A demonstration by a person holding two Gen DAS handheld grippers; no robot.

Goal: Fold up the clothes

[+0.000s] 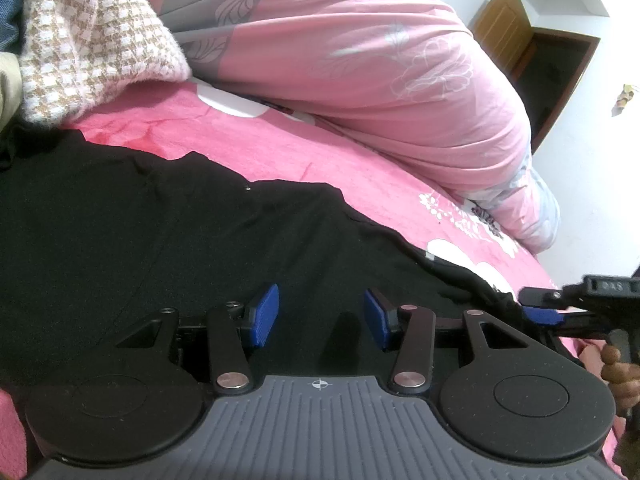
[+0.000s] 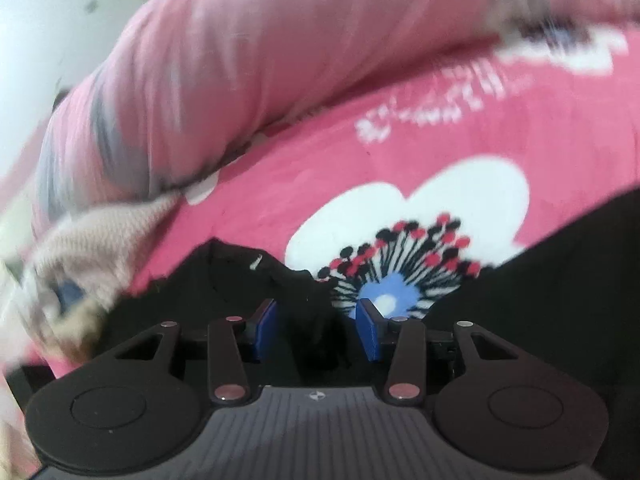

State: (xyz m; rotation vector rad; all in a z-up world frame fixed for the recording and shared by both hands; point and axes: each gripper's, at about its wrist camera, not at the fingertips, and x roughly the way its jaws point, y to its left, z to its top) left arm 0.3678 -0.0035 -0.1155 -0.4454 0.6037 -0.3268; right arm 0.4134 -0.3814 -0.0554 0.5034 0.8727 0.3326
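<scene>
The left tool hangs just above a black garment, its blue pads about half apart with only dark cloth showing beneath the gap; they press on nothing. The garment lies spread flat across the near part of the bed, running from the left edge to the right, where its rumpled corner reaches the right tool, held in a person's hand.

In the right wrist view, the right tool also stands about half open. A bunched fold of the black garment rises into the gap between its pads, but the view is blurred and the pads seem to stand clear of the cloth rather than pinch it.

Under the garment lies a bright pink bedsheet printed with white flowers. Farther back a pale pink quilt is heaped along the bed. At the far left sits a brown-and-white checked knit. Far right, a brown door stands open against a white wall.
</scene>
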